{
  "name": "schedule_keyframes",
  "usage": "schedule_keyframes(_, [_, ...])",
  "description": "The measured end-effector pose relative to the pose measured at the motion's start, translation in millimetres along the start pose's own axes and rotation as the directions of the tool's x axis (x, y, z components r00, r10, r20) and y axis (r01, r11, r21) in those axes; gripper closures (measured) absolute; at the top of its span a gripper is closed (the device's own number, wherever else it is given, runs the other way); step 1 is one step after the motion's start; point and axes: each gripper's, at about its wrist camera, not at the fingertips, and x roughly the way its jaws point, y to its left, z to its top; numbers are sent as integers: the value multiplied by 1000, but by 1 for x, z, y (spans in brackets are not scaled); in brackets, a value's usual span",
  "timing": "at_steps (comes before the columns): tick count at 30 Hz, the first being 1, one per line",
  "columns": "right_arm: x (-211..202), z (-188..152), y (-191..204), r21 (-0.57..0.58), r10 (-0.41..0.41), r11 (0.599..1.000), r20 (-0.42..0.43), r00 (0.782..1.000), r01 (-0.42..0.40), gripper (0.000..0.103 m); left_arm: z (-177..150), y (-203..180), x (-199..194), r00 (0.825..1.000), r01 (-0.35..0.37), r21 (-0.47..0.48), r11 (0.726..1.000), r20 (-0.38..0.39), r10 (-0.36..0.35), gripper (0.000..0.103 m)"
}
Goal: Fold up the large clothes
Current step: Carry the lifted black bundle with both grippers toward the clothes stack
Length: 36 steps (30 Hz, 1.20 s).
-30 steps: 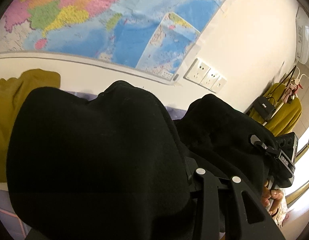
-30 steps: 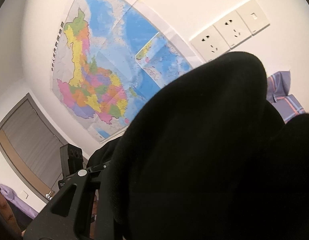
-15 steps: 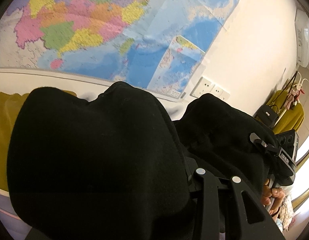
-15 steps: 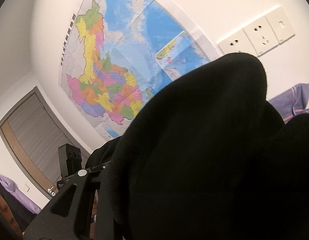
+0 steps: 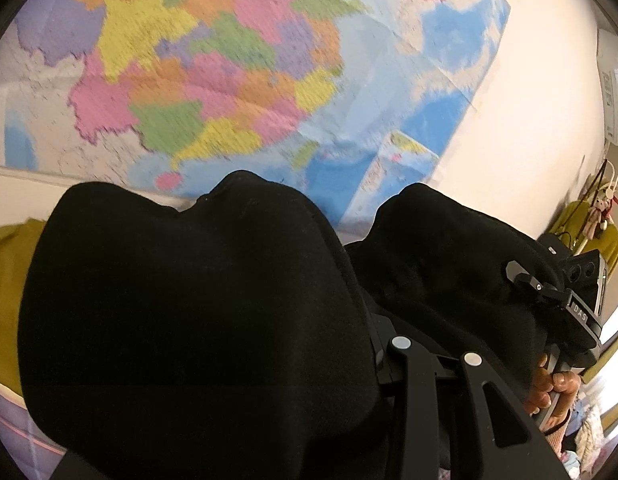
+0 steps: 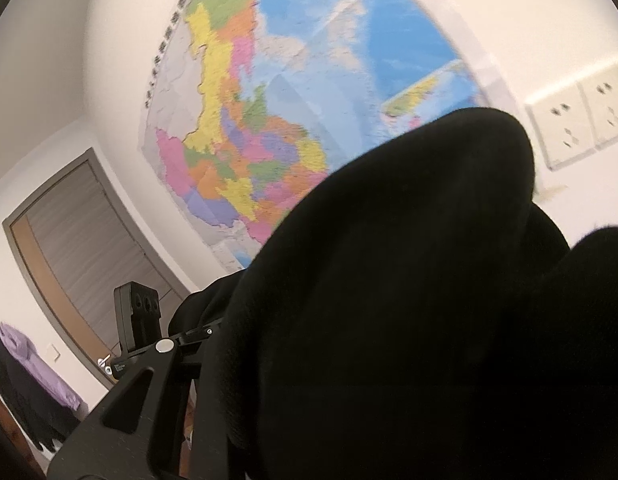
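Garment: one black garment (image 5: 197, 320) draped over both tongs, filling each view from centre to 6 o'clock.
Left tongs (image 5: 389, 360): tips buried in cloth; grip cannot be told.
Right tongs (image 6: 213, 344): likewise.
Map (image 5: 269, 80): one, 12 o'clock.
Sockets (image 6: 581, 120): two, 2 o'clock.

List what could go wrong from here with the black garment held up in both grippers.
1. The thick black fleece garment bulges over both cameras and hides the fingertips, so a slipping grip would likely go unseen.
2. The bunched cloth also blocks any view of the surface below, so laying it down flat would be guesswork.
3. The mustard-yellow garment lies close beside the black one in the left wrist view; loose black cloth might land on it or drag it.
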Motion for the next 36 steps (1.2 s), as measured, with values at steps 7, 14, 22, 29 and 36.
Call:
schedule_keyframes(7, [42, 14, 20, -44, 55, 997, -21, 998, -56, 76, 21, 28, -25, 996, -60, -8, 998, 72, 60, 67])
schedule_keyframes(14, [96, 25, 41, -67, 110, 991, -56, 992, -114, 76, 41, 62, -52, 982, -141, -38, 989, 119, 144, 68])
schedule_keyframes(22, [158, 29, 53, -54, 166, 983, -112, 980, -173, 76, 54, 100, -72, 963, -223, -71, 972, 142, 231, 68])
schedule_keyframes(29, [201, 20, 59, -39, 198, 977, -173, 965, -208, 76, 60, 140, -86, 944, -276, -122, 953, 153, 293, 68])
schedule_keyframes(36, [243, 7, 67, -25, 226, 971, -211, 951, -236, 76, 66, 182, -93, 928, -317, -165, 934, 151, 342, 68])
